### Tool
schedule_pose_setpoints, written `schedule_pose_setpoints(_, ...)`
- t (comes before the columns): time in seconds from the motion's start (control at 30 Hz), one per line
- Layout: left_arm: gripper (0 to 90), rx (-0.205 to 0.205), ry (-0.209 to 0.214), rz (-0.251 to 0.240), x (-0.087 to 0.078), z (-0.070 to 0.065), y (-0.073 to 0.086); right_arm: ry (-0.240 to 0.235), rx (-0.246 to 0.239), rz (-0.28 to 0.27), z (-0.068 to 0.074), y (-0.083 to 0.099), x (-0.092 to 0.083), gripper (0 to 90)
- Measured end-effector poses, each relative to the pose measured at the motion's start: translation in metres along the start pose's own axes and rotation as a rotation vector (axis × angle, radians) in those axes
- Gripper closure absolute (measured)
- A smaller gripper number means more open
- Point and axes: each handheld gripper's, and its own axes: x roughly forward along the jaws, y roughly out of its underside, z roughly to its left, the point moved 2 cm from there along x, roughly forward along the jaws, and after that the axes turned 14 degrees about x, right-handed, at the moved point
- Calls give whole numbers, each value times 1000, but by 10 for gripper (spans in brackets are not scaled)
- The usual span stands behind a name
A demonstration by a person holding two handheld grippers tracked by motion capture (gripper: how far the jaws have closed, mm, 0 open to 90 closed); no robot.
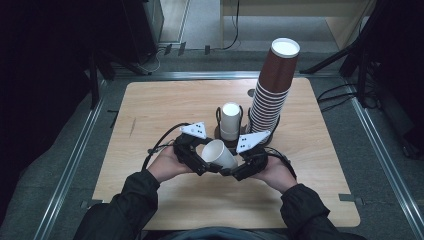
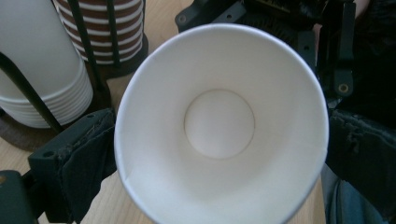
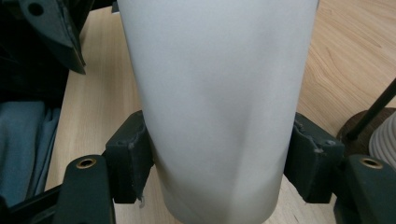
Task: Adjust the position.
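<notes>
A white paper cup (image 1: 219,154) lies tilted above the near middle of the counter (image 1: 150,105). The right tool (image 1: 235,171) clamps its base; the left tool (image 1: 202,161) seems to pinch its rim, mouth facing left.

I work at a light wooden table (image 1: 165,105) with rounded corners, its grain running left to right. It stands on grey carpeted floor (image 1: 60,165), and metal rails (image 1: 75,160) run along the floor on the left, the right and the far side. Black cables (image 1: 340,97) trail over the carpet at the right. Beyond the far rail I see pale wooden furniture (image 1: 350,22) at the far right and a dark cabinet (image 1: 142,27) at the far left. The left side lies in deep shadow; the tabletop is evenly lit.
</notes>
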Motion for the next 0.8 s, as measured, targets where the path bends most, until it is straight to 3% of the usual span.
schedule_pose_setpoints(0.07,1,7,-5,4,0,0,0,-2,1,-3,0,0,0,321)
schedule_pose_setpoints(0.2,133,-7,-11,-44,-2,0,0,-12,2,-7,1,-1,1,321)
schedule_pose_setpoints(0.37,189,-14,-16,-56,-5,1,1,-12,3,-11,1,-1,1,321)
schedule_pose_setpoints(0.57,227,2,-30,-49,-6,1,0,-9,-2,-12,1,-1,0,321)
schedule_pose_setpoints(0.8,238,-8,-25,-55,-9,2,0,-4,3,-23,2,-2,0,276)
